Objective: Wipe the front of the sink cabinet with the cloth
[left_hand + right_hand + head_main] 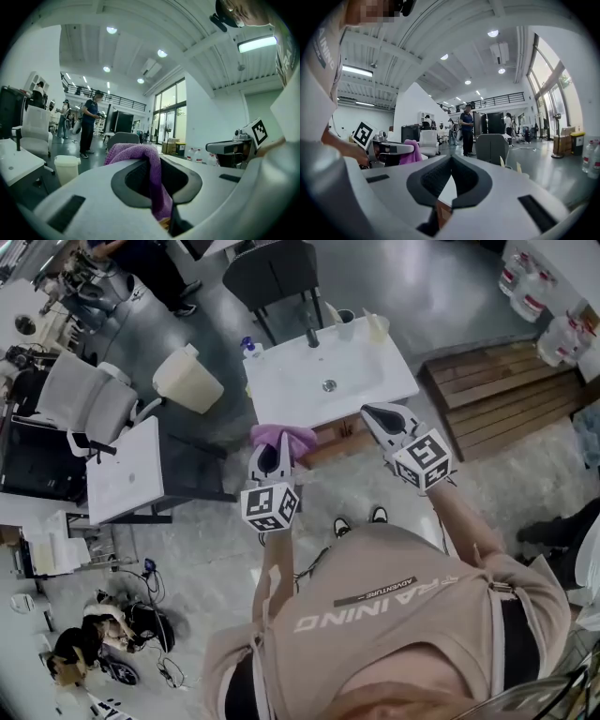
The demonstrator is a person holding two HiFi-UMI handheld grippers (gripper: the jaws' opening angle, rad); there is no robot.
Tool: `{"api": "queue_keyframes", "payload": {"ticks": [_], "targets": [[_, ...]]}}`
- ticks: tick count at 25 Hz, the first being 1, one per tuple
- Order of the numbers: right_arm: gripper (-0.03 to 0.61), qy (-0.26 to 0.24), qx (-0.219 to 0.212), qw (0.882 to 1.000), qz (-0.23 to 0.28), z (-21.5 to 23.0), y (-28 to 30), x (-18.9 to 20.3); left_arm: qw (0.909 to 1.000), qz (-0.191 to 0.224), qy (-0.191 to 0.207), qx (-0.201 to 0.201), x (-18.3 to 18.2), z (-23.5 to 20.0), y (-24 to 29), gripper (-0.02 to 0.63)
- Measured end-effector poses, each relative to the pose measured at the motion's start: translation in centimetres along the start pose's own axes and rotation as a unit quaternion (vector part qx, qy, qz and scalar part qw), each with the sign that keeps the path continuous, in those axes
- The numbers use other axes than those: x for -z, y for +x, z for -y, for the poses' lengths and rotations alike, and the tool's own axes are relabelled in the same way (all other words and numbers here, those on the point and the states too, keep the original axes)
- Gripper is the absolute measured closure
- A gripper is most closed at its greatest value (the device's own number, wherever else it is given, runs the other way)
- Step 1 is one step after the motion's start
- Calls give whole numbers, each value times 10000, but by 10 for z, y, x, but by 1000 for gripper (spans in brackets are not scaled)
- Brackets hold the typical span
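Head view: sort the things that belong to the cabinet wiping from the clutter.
Job: purple cloth, held in the left claw; cabinet front.
Clutter: cream bin; office chair; wooden pallet; water jugs.

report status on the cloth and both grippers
Left hand-held gripper shut on purple cloth, at the sink cabinet front edge. Right hand-held gripper shut, empty, beside it. Nothing seen blocking the cabinet front.
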State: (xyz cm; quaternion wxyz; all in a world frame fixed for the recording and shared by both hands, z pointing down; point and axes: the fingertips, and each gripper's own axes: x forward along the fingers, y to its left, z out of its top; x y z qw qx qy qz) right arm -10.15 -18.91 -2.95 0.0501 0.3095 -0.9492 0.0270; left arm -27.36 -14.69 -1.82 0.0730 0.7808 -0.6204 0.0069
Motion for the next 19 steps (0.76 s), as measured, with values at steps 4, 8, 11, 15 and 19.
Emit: {"api": "queue_keyframes", "payload": {"ticks": [4,8,11,15,19], "targets": [[568,10,60,10000,29,4,-1,-2,10000,-11,-31,-22,1,-4,1,577],[568,5,52,10000,35,5,0,0,10000,-34,-50,-41,3,-9,4,577],[568,41,74,10000,36,6,1,1,9999,-79,-96,-5,5,-11,7,577],[568,16,104,9999,75,8,4,-1,9999,-91,-46,69,4,-11,10,577],[568,-25,85,9999,125,9,10,-2,10000,-13,-2,73,2,-14,12,577]]}}
